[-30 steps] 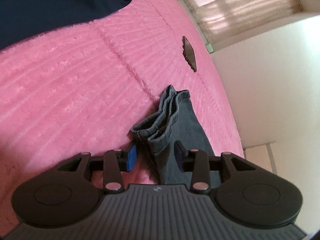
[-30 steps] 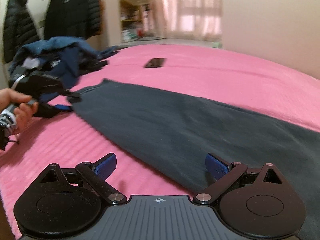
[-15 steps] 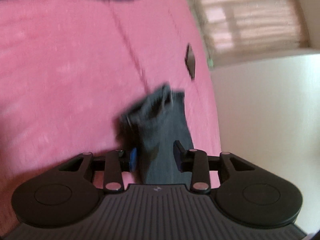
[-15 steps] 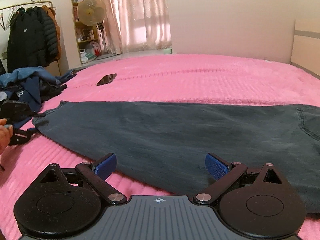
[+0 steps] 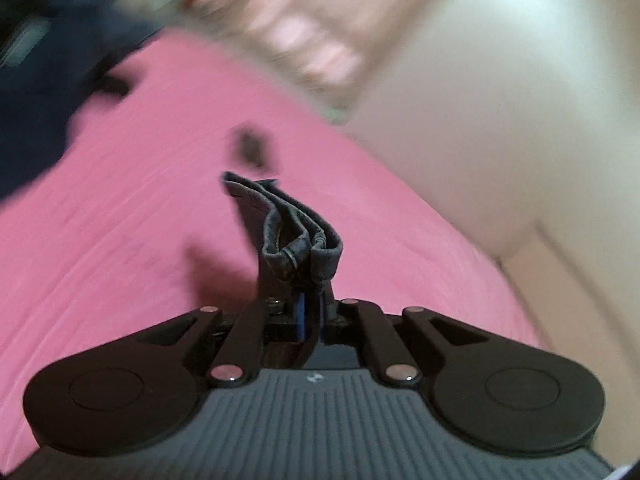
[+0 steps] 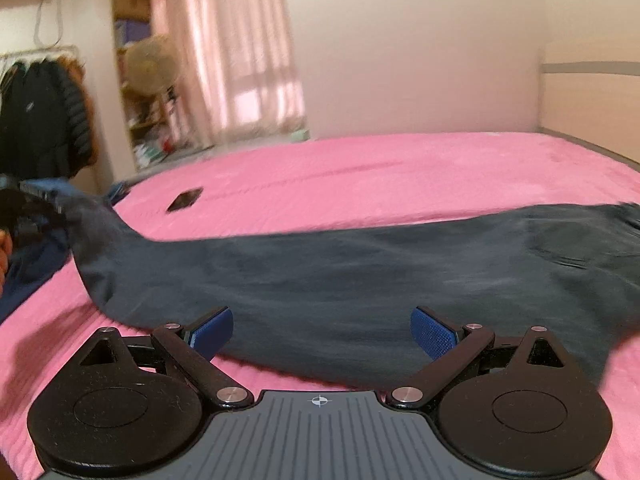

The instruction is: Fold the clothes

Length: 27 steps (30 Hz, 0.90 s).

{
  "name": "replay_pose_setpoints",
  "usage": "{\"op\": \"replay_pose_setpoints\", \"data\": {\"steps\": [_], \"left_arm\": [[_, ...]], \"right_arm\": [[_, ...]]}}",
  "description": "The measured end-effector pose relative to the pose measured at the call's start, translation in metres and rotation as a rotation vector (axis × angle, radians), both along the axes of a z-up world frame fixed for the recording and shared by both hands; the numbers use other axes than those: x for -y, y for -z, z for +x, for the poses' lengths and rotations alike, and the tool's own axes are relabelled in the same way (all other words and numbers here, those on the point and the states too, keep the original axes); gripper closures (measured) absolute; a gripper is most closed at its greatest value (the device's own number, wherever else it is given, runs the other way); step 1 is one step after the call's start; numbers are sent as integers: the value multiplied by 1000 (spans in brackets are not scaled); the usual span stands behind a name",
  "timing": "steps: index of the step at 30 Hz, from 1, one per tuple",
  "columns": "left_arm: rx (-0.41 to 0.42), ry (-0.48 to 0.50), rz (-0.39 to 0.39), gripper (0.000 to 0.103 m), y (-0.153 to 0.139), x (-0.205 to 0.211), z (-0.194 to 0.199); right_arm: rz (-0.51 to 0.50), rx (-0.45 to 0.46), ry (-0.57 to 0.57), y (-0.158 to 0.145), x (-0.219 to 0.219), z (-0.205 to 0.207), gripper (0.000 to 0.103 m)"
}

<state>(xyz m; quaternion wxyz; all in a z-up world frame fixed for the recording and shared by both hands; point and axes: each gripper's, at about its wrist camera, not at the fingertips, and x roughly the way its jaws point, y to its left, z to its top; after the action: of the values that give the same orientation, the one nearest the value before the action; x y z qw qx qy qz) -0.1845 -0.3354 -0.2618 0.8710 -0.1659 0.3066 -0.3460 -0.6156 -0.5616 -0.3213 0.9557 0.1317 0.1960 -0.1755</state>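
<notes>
A pink bed [image 6: 400, 168] carries dark grey trousers [image 6: 360, 276] lying lengthwise across it, from 9 to 3 o'clock in the right wrist view. Their hem end [image 5: 298, 236] is raised off the blanket at 9 o'clock, clamped between the fingers of the left gripper [image 5: 310, 316]. The right gripper [image 6: 322, 330] hovers at the near edge of the trousers, fingers wide apart and holding nothing.

The step in hand looks like the lengthwise fold: the next move calls for carrying the hems over toward the waist at 3 o'clock, while the right gripper pins or smooths the middle.

A small dark flat object, probably a phone [image 6: 185, 199], lies near 10 o'clock. The left view is badly blurred, and the waistband is cut off at the frame edge.
</notes>
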Motion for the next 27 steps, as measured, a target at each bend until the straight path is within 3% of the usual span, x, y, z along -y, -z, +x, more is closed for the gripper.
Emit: {"op": "replay_pose_setpoints", "data": {"steps": [3,5,9,12,15,18,22,25,27], "left_arm": [[249,179,116,100,-45,80,-56],[384,312,172,100,-55,137,-101],[483,546,306,99,-16,248,-176],[469,729,491,99,52,324,-215],[548,773,622,99,87,351,-244],[603,773,647,99,84,350,-256],[747,788,699,99,77,357,-273],[743,869,783,96,87,368,-280],[738,881,796,96,90,363,-281]], "right_arm": [[17,22,51,-1,15,-26,5],[23,33,86,-2,26,-44,5],[30,36,155,0,49,-78,5],[36,16,214,4,68,-103,5],[38,11,278,5,83,-129,5],[51,14,335,8,95,-146,5],[89,22,357,13,105,-151,5],[109,48,347,9,103,-151,5],[108,63,337,4,101,-151,5]]}}
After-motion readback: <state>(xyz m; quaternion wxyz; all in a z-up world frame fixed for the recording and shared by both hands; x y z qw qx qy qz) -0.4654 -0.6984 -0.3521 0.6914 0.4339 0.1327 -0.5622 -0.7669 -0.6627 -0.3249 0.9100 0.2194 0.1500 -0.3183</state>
